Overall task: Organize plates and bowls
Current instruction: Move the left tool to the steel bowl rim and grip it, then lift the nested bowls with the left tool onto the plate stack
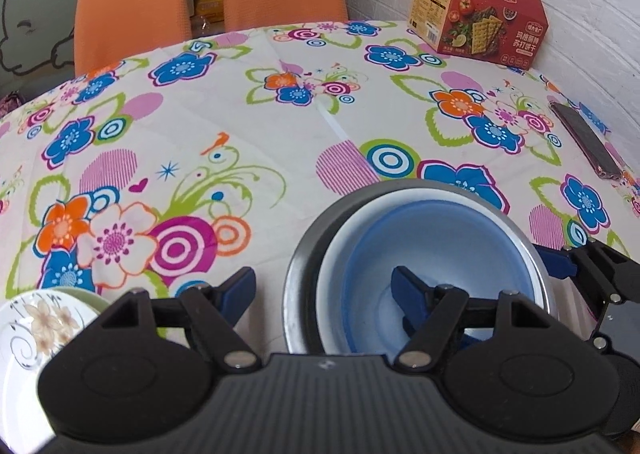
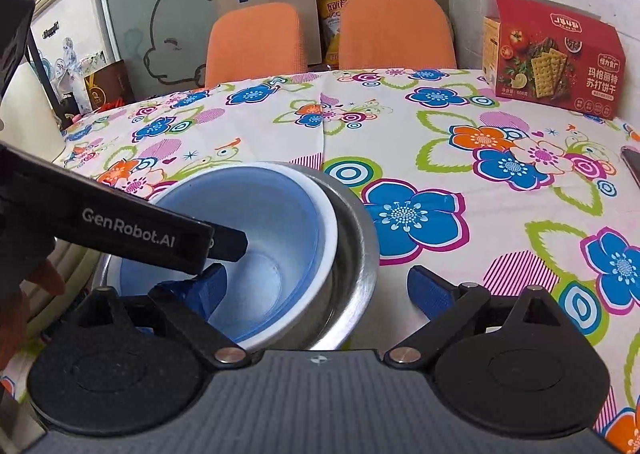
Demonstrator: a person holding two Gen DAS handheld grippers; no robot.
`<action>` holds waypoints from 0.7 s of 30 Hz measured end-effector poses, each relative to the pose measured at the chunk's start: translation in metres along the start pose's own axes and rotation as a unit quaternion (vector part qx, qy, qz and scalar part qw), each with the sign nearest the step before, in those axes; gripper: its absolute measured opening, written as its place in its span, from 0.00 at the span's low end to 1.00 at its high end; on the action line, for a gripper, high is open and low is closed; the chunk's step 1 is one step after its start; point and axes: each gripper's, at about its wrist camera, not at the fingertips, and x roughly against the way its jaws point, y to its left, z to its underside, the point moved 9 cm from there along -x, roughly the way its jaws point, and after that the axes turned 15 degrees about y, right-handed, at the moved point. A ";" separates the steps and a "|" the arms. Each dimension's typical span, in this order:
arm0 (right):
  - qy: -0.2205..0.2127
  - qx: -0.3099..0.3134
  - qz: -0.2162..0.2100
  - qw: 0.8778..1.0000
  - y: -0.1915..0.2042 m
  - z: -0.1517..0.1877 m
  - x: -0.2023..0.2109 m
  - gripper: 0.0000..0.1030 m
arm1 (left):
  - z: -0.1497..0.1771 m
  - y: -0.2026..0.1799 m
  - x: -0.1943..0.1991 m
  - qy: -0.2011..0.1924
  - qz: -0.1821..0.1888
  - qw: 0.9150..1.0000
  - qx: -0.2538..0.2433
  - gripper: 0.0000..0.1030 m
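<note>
A blue bowl [image 1: 432, 238] sits nested in a white bowl [image 1: 340, 266], which sits in a steel bowl [image 1: 298, 286] on the flowered tablecloth. My left gripper [image 1: 324, 290] is open and straddles the nest's left rim, one finger inside the blue bowl and one outside the steel wall. My right gripper [image 2: 320, 290] is open too and straddles the right rim of the steel bowl [image 2: 352, 254], its left finger inside the blue bowl [image 2: 264, 222]. The left gripper's body [image 2: 152, 234] reaches into that bowl from the left. A flower-printed white plate [image 1: 36, 326] lies at the near left.
A red cracker box [image 1: 480, 22] stands at the far right by the brick wall. A dark phone [image 1: 584, 138] lies near the right table edge. Two orange chairs [image 1: 132, 6] stand behind the table. A green rim [image 1: 86, 292] shows under the plate.
</note>
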 end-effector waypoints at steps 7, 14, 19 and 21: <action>0.017 -0.006 -0.029 0.999 0.012 0.001 0.004 0.82 | 0.007 -0.010 -0.005 0.017 0.019 1.000 -0.013 0.72; 0.011 -0.031 -0.034 0.999 -0.001 0.004 0.009 0.82 | 0.005 0.001 -0.005 0.018 0.010 1.000 0.002 0.72; -0.006 -0.004 -0.046 0.999 0.009 0.003 0.010 0.75 | 0.003 -0.004 -0.003 0.015 0.032 0.999 0.008 0.51; -0.011 0.001 -0.078 0.997 0.019 0.001 0.010 0.75 | 0.000 -0.006 -0.003 0.019 0.035 0.999 0.012 0.49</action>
